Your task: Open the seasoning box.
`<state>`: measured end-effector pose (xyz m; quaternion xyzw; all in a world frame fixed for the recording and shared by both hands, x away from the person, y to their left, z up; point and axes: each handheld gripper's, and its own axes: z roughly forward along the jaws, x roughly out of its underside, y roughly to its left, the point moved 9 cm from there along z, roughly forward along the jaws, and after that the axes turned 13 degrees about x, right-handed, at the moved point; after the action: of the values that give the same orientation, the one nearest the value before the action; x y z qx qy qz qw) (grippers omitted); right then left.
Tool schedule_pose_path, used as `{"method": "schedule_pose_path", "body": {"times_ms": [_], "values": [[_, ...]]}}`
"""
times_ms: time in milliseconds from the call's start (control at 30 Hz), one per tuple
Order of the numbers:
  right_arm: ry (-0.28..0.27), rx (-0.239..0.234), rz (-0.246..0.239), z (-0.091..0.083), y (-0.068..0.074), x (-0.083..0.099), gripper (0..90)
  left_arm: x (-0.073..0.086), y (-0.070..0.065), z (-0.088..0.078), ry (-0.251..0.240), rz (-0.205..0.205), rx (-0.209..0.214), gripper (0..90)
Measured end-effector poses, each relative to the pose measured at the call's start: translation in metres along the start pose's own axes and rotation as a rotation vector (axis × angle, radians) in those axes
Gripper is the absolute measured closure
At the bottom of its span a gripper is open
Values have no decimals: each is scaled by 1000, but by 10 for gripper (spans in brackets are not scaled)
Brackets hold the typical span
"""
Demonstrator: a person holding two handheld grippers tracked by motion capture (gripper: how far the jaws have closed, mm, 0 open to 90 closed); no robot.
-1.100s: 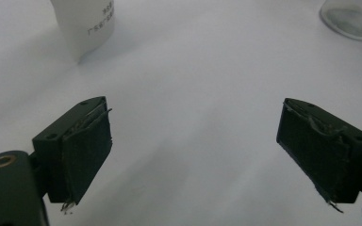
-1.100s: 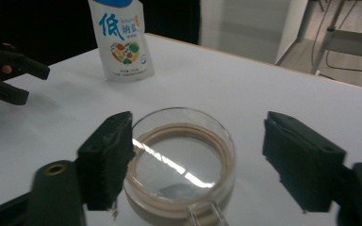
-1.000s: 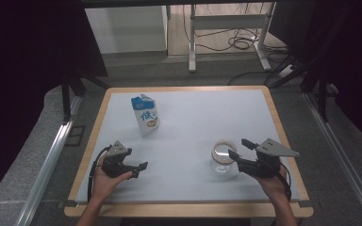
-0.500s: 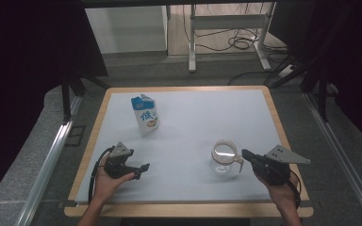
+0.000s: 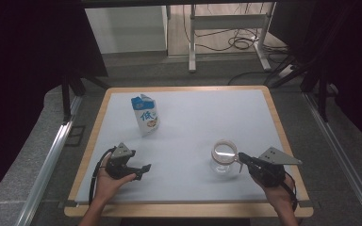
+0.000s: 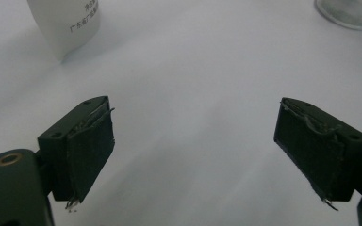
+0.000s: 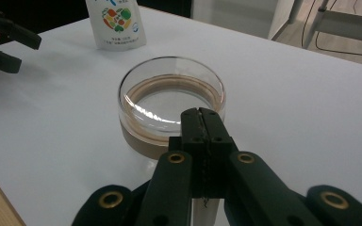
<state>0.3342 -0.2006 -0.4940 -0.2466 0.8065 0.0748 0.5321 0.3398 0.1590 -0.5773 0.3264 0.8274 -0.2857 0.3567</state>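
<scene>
Glass jar (image 5: 224, 157) stands at the lower right of the high view, touching the tips of the right hand-held gripper (image 5: 243, 159), whose jaws are pressed together on nothing, the left hand-held gripper (image 5: 143, 170) gaping, far off.

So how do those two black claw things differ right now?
The left gripper has its jaws wide apart with nothing between them; the right gripper has its jaws pressed together. The left one sits apart from the milk carton; the right one's tip is at the glass jar. Both are hand-held over the table.
</scene>
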Motion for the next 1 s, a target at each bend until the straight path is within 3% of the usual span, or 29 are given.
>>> {"method": "schedule_pose_path", "body": {"times_ms": [200, 533, 1000], "values": [[-4, 12, 10, 2, -4, 0, 899, 0, -3, 1, 2, 2, 6, 136], [-16, 10, 14, 3, -2, 1, 900, -6, -9, -3, -49, -17, 16, 181], [-24, 14, 21, 2, 0, 2, 900, -17, -21, 3, -70, 2, 52, 218]]}}
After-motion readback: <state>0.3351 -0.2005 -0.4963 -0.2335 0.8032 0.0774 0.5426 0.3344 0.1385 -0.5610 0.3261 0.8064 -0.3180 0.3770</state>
